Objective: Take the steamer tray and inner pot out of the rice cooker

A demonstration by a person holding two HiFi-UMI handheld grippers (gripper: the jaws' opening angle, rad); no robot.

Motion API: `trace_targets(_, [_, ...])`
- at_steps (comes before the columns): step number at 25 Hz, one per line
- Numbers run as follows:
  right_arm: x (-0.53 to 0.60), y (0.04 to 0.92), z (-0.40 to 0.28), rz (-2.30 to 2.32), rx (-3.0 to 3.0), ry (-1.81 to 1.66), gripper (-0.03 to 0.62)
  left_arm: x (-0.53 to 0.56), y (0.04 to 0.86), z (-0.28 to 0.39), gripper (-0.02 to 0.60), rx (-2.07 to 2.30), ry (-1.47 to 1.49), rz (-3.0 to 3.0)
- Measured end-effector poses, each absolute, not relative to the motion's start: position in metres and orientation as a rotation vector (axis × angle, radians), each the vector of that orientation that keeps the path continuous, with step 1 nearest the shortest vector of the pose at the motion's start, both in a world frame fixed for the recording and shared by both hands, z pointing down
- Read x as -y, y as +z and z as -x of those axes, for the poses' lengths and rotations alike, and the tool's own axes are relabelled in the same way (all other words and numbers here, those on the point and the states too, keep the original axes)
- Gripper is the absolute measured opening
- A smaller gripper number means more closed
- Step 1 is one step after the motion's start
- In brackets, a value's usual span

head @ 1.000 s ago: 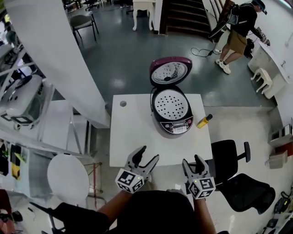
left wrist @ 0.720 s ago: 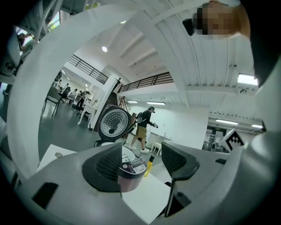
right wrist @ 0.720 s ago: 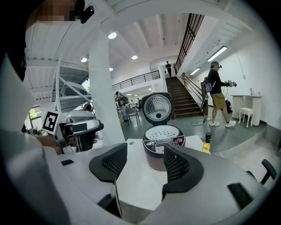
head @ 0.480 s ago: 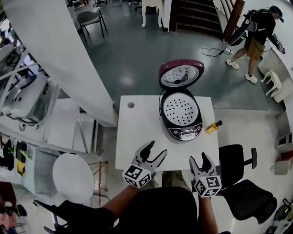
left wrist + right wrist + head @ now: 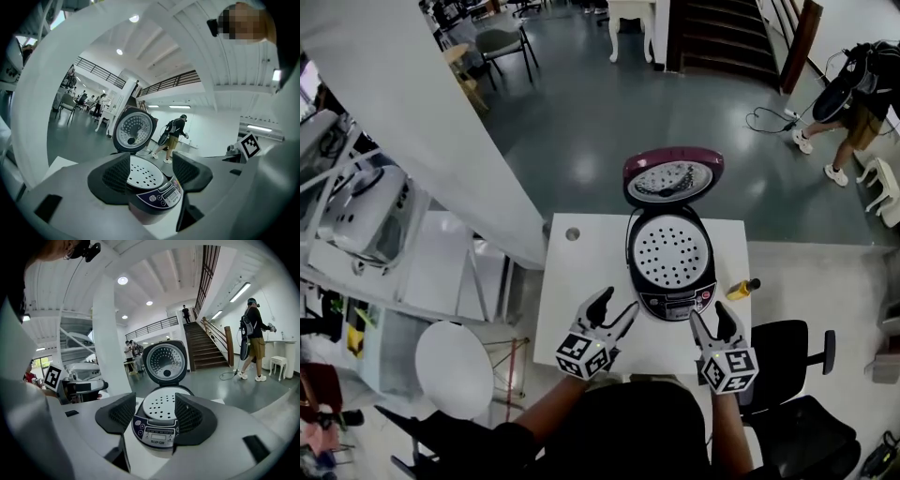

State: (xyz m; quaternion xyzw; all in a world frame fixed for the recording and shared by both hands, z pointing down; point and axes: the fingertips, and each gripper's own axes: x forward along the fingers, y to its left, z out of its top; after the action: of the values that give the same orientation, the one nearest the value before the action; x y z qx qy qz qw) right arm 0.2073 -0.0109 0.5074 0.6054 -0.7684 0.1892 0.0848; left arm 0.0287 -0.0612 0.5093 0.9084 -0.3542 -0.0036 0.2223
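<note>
A black rice cooker (image 5: 670, 267) stands on the right half of a white table (image 5: 586, 281), its maroon lid (image 5: 672, 177) raised at the back. A white perforated steamer tray (image 5: 672, 251) fills its mouth; the inner pot beneath is hidden. My left gripper (image 5: 613, 309) hovers open at the table's near edge, left of the cooker's front. My right gripper (image 5: 717, 322) is open just in front of the control panel (image 5: 675, 303). In the left gripper view the cooker (image 5: 152, 190) shows between the open jaws; in the right gripper view the tray (image 5: 164, 405) does too.
A yellow and black marker-like object (image 5: 742, 288) lies on the table right of the cooker. A cable hole (image 5: 573, 234) sits at the table's far left. A black office chair (image 5: 787, 366) stands to the right, a round white stool (image 5: 459, 361) to the left. A person (image 5: 853, 103) stands far right.
Both grippers have come closer to the rice cooker, the right one now just in front of its panel. Both stay open and hold nothing. The head view has shifted forward.
</note>
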Motion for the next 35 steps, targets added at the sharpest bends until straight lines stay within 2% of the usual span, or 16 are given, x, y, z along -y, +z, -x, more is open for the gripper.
trace_targets(18, [0.144, 0.568, -0.289, -1.588, 2.321, 0.625, 0.229, 0.162, 0.572, -0.076, 0.259, 1.220, 0.257, -2.344])
trace_targets(24, [0.173, 0.599, -0.276, -1.335, 2.283, 0.586, 0.228, 0.188, 0.603, -0.077, 0.259, 1.252, 0.381, -2.323])
trace_targets(35, [0.195, 0.648, -0.273, -1.260, 2.089, 0.557, 0.229, 0.217, 0.644, -0.097, 0.261, 1.151, 0.589, -2.345])
